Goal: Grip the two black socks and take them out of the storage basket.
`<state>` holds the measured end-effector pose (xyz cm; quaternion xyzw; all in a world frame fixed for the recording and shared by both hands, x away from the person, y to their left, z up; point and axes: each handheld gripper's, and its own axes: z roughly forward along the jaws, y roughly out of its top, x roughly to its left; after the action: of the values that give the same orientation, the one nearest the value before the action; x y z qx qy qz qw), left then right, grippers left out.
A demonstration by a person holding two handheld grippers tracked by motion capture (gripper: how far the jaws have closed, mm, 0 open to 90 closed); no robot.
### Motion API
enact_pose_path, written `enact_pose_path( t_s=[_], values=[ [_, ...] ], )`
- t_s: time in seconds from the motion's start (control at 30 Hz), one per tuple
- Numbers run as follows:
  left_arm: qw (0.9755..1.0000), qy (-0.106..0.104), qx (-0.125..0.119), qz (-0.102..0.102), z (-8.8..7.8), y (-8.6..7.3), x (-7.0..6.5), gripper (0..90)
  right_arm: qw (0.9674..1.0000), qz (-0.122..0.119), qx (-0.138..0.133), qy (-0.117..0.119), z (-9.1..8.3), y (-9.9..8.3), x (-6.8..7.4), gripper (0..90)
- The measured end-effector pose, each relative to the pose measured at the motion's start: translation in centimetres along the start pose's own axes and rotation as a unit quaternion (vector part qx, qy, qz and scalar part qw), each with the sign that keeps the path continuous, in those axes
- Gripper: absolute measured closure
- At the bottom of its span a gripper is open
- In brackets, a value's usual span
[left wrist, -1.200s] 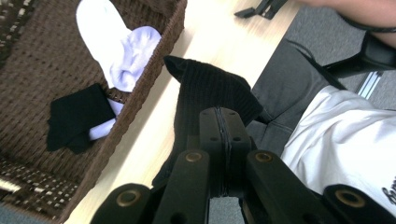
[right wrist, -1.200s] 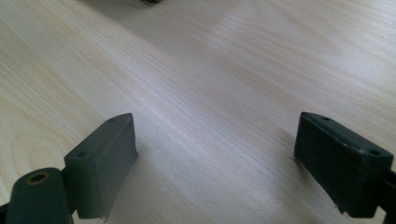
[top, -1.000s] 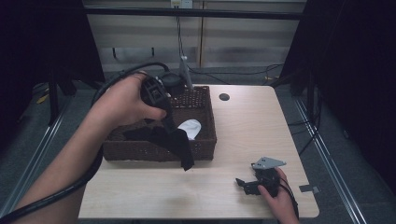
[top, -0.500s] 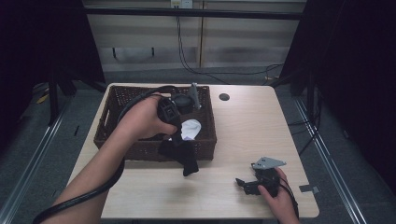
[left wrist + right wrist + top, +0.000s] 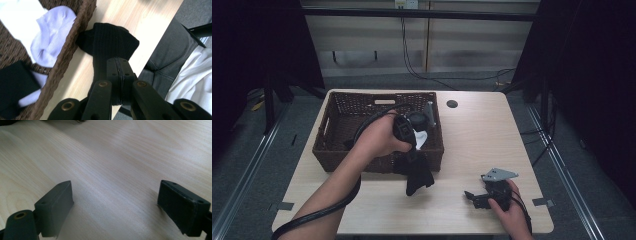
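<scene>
One wicker basket (image 5: 332, 145) on one wooden table (image 5: 472, 140), with one round hole (image 5: 452, 104) in the tabletop. Three socks counted: one black sock (image 5: 110, 47) hanging outside the basket, one white sock (image 5: 53, 35) and one further black sock (image 5: 15, 80) inside it. Two handheld grippers: left gripper (image 5: 412, 150) and right gripper (image 5: 474, 196).

The long ribbed sock (image 5: 110, 42) is black. The woven wicker basket (image 5: 337, 150) is brown. The soft sock (image 5: 53, 37) is pale purple.

Right of the wicker basket (image 5: 337, 150) the tabletop (image 5: 482, 135) lies open; in front of it, a black sock (image 5: 417, 172) hangs in the way.
</scene>
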<state>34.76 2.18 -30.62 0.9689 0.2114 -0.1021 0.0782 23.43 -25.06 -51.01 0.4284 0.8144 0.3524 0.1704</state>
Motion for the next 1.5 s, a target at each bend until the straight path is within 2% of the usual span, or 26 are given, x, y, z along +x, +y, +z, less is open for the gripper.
enact_pose_path(
  t_s=[0.13,0.27,0.3,0.37,0.43,0.57,0.67,0.7,0.73,0.77,0.9,1.03,1.23,1.3,1.43,1.5],
  values=[
    [1.0,-0.004,-0.006,0.002,1.3,0.6,-0.2,88.5,1.0,0.0,0.0,0.0,0.0,0.0,0.0,12.0],
    [0.9999,-0.009,-0.002,0.005,2.2,1.0,-0.1,88.5,1.0,-0.001,-0.001,0.0,0.0,0.0,0.0,12.1],
    [0.9999,-0.011,0.001,0.012,2.5,1.1,-0.1,88.4,1.0,0.0,0.0,0.0,0.0,0.0,0.0,12.1],
    [0.9998,-0.016,-0.004,0.01,3.0,1.4,-0.2,88.3,1.0,-0.002,-0.001,0.001,0.0,0.0,0.0,12.0],
    [0.9997,-0.018,-0.002,0.017,3.5,1.6,-0.2,87.9,1.0,-0.003,-0.001,0.001,0.0,0.0,0.0,12.1],
    [0.9994,-0.026,-0.019,0.012,3.9,2.0,-0.2,84.5,1.0,-0.002,-0.001,0.001,0.0,0.0,0.0,12.0],
    [0.9993,-0.024,-0.029,0.006,3.7,2.1,-0.1,74.2,1.0,0.0,0.0,0.0,0.0,0.0,0.0,12.0],
    [0.9992,-0.024,-0.031,0.003,3.6,2.1,-0.1,74.2,1.0,0.0,0.0,0.0,0.0,0.0,0.0,12.0],
    [0.9994,-0.022,-0.024,0.01,3.5,2.1,0.0,73.8,1.0,0.0,0.0,0.0,0.0,0.0,0.0,12.0],
    [0.9994,-0.021,-0.028,0.003,3.4,2.0,-0.1,72.5,1.0,-0.002,-0.002,0.001,0.0,0.0,0.0,12.1],
    [0.9994,-0.013,-0.033,-0.005,2.8,1.6,0.4,68.7,1.0,0.0,0.0,0.0,0.0,0.0,0.0,12.1],
    [0.9986,-0.004,-0.05,-0.018,1.7,0.5,1.8,62.2,1.0,0.001,0.0,0.0,0.0,0.0,0.0,12.1],
    [0.9974,0.007,-0.059,-0.041,0.7,-0.8,3.2,58.3,1.0,0.0,0.0,0.0,0.0,0.0,0.0,12.0],
    [0.9965,0.014,-0.065,-0.051,0.4,-1.3,3.8,51.9,1.0,0.0,0.0,0.0,0.0,0.0,0.0,12.0],
    [0.9954,0.032,-0.065,-0.063,-0.2,-2.1,4.8,48.4,1.0,0.0,0.0,0.0,0.0,0.0,0.0,12.0],
    [0.9939,0.035,-0.071,-0.077,-0.5,-2.5,5.4,44.3,1.0,-0.001,-0.001,0.0,0.0,0.0,0.0,12.0]
  ],
)
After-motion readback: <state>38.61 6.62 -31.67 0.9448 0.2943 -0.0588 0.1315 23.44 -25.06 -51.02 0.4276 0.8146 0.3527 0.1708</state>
